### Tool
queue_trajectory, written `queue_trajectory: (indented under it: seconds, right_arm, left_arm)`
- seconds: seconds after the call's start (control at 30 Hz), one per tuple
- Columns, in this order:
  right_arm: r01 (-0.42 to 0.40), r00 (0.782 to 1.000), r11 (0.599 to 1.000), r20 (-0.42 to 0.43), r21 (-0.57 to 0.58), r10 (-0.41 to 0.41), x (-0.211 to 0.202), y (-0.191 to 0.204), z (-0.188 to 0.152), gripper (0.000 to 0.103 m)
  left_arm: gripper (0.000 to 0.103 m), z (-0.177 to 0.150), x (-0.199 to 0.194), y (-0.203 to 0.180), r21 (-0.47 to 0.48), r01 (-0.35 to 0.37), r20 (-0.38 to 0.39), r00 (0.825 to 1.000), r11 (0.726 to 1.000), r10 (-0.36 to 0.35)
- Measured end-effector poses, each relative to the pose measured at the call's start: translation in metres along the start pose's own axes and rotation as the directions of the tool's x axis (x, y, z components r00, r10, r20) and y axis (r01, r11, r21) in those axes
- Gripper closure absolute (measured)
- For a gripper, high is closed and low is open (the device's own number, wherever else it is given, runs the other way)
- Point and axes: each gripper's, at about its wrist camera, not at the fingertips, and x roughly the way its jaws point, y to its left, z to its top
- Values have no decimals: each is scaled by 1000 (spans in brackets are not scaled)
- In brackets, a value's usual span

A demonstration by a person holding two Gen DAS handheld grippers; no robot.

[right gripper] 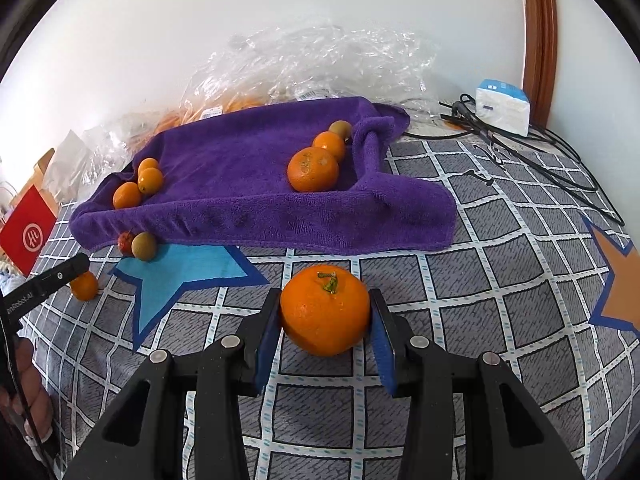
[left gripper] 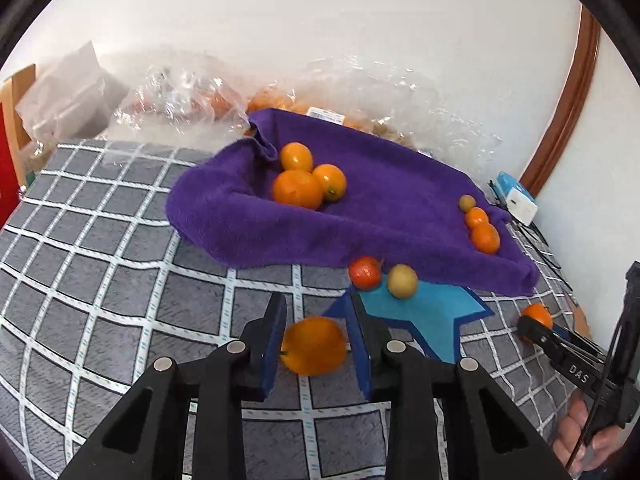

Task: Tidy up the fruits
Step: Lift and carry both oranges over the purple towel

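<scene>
Both grippers hold fruit over the checked blanket (right gripper: 500, 272), and the purple towel (right gripper: 248, 184) lies ahead of both, further toward the wall. The left gripper (left gripper: 316, 338) has its blue pads narrowly closed on a small orange (left gripper: 314, 346), which looks blurred in its own view; no gap shows on either side, so I judge it is gripped. The right gripper (right gripper: 325, 320) is closed on a bigger mandarin (right gripper: 325, 310), its green stem pointing up and both pads touching its sides. On the towel there are two groups: three oranges (left gripper: 306, 178) toward the left end and a row of three fruits (left gripper: 480, 226) toward the right end. A red fruit (left gripper: 365, 273) and a greenish one (left gripper: 402, 280) rest just beside the near edge of the towel, on a blue star (left gripper: 424, 320). The left gripper is nearer to the left group, the right one to the right row, so each seemingly must go forward and over the raised near edge.
</scene>
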Motion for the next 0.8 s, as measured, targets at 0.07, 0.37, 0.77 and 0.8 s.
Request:
queue_trajectory:
  seconds: [0.07,0.37,0.77,0.8]
  right_arm:
    - [-2,1000,1000,-4,6,2,1,-1,0,61]
    - [-10,1000,1000,-9,19,10,2,-3,0,61]
    - [-1,1000,1000,-13,3,1,4,1,0,61]
    - [0,1000,1000,-13,2,0,4,1,0,61]
  left_arm:
    - [74,-2,4,-2,11,1,-23,1000,1000,-1]
    - [67,-9,4,-7,28,8,-77,997,1000,-6]
    - [72,-9,0,-5,25,6,-39,999,1000,-5]
    - [72,-8,-1,-4,20,9,-30,1000,1000,-9]
